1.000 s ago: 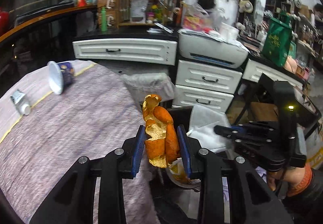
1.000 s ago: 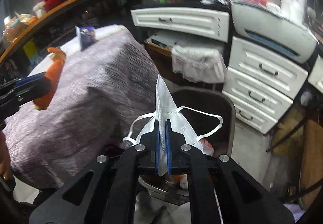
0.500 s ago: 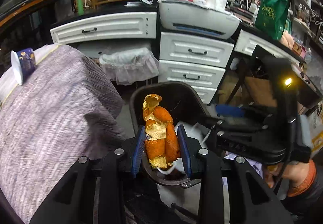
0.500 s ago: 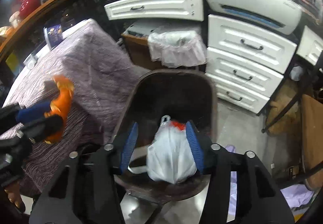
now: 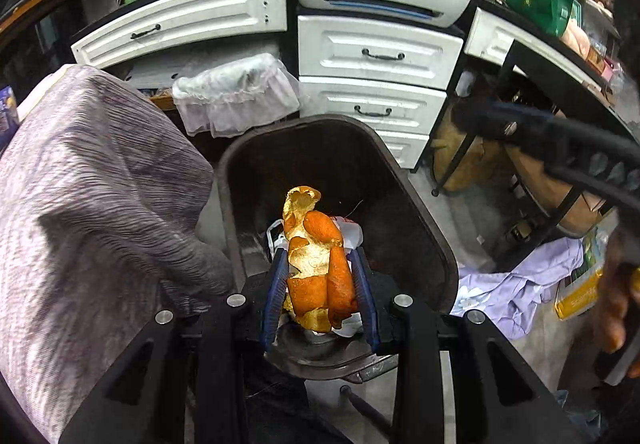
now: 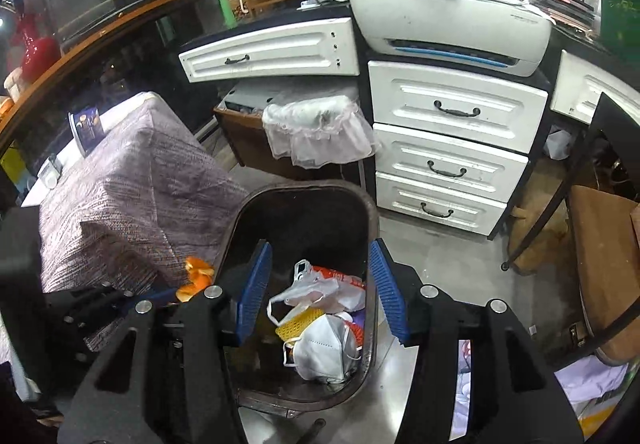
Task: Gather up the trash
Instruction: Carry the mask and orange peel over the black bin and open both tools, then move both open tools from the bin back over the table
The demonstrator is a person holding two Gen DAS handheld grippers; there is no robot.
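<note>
Clamping an orange peel (image 5: 318, 264) between its blue pads, the left hand-held gripper (image 5: 319, 294) holds the curl upright, long axis pointing away from the camera, above the dark trash bin (image 5: 416, 219). The right hand-held gripper (image 6: 322, 290) has just been opening and stands wide with nothing between its pads; a white face mask (image 6: 324, 348) lies in the bin below. Beyond stand white drawers (image 6: 452, 147).

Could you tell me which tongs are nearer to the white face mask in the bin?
Right. The right tongs hang open directly over the face mask; the left tongs, gripping orange peel, sit at the bin's left edge.
</note>
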